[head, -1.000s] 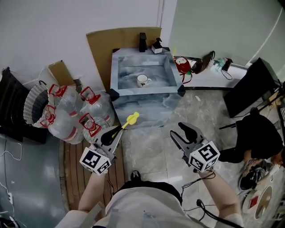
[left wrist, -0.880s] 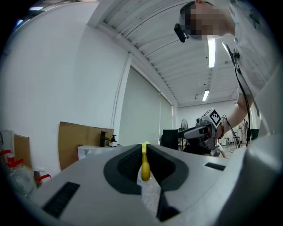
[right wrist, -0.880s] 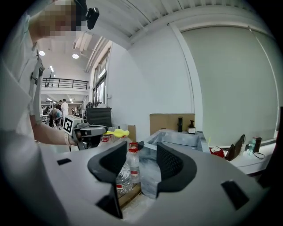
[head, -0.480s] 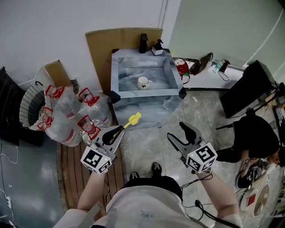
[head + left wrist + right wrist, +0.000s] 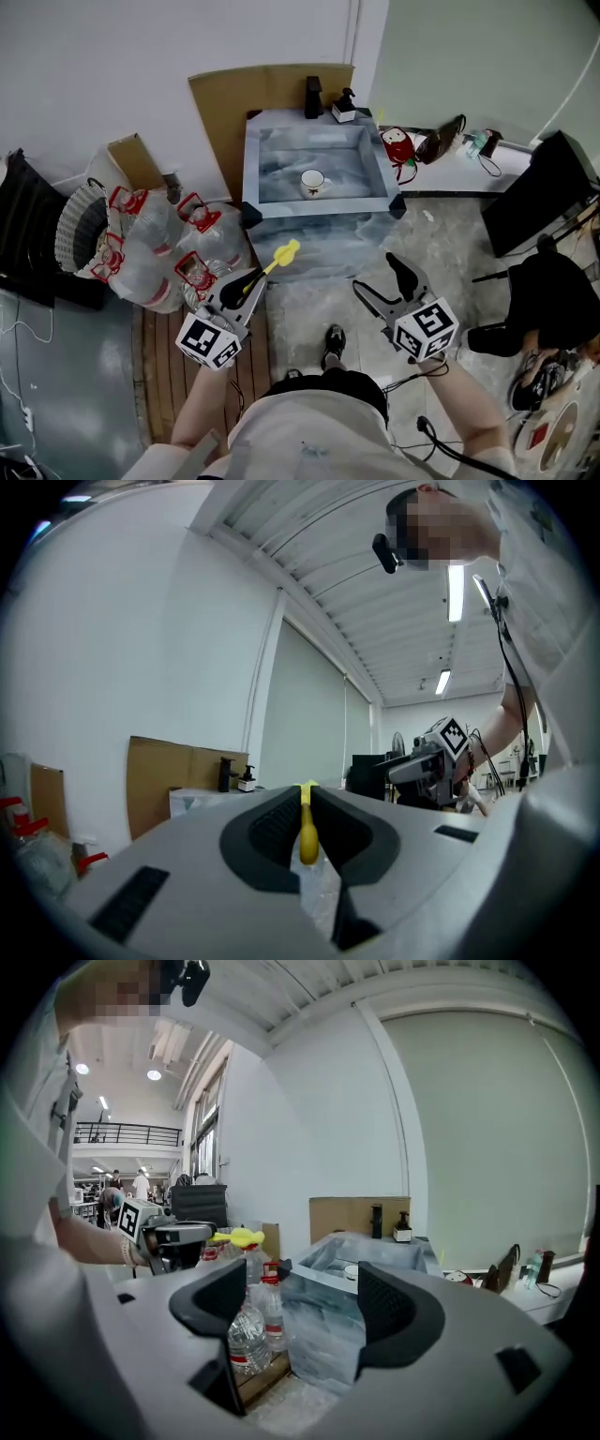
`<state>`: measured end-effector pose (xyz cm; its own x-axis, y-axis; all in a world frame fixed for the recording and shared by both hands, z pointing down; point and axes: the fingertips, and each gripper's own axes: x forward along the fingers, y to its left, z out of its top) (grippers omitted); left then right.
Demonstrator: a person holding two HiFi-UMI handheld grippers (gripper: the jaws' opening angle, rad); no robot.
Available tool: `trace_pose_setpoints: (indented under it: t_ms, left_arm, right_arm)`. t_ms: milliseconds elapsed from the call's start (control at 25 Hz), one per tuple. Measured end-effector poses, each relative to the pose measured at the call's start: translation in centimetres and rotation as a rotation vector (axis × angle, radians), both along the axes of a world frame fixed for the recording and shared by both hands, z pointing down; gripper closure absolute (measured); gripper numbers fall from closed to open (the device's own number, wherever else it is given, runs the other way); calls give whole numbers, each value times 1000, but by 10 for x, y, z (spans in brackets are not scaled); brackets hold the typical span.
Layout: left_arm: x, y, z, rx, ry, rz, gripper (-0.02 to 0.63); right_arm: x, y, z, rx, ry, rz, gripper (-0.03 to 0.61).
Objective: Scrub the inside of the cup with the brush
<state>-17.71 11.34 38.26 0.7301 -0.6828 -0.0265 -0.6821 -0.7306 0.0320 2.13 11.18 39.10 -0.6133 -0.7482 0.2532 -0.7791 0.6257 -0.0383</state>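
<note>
A white cup (image 5: 312, 183) with a dark rim stands inside the grey marbled sink (image 5: 258, 159) ahead of me; in the right gripper view the cup (image 5: 350, 1270) shows as a small shape in the basin. My left gripper (image 5: 246, 283) is shut on the yellow brush (image 5: 284, 251), whose head points toward the sink; in the left gripper view the brush handle (image 5: 307, 829) is pinched between the pads. My right gripper (image 5: 387, 278) hangs well short of the sink, its jaws opening wide with nothing between them.
Several large water bottles (image 5: 150, 239) with red caps lie on a wooden pallet (image 5: 159, 356) left of the sink. Cardboard (image 5: 225, 103) leans on the wall behind. A faucet (image 5: 312, 97) and soap bottle (image 5: 344, 105) sit on the sink's back rim. A black monitor (image 5: 539, 192) stands right.
I have stepped a little closer to the sink. The right gripper's jaws have spread wider. The left gripper keeps its hold on the brush.
</note>
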Motion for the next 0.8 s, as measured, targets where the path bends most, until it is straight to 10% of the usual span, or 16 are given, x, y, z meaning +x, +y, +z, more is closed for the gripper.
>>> trace_pose_setpoints:
  t_ms: [800]
  left_arm:
    - [76,-120,3,-50,-46,-121,578]
  right_arm:
    - [81,-147,16,-70,-46,-101,222]
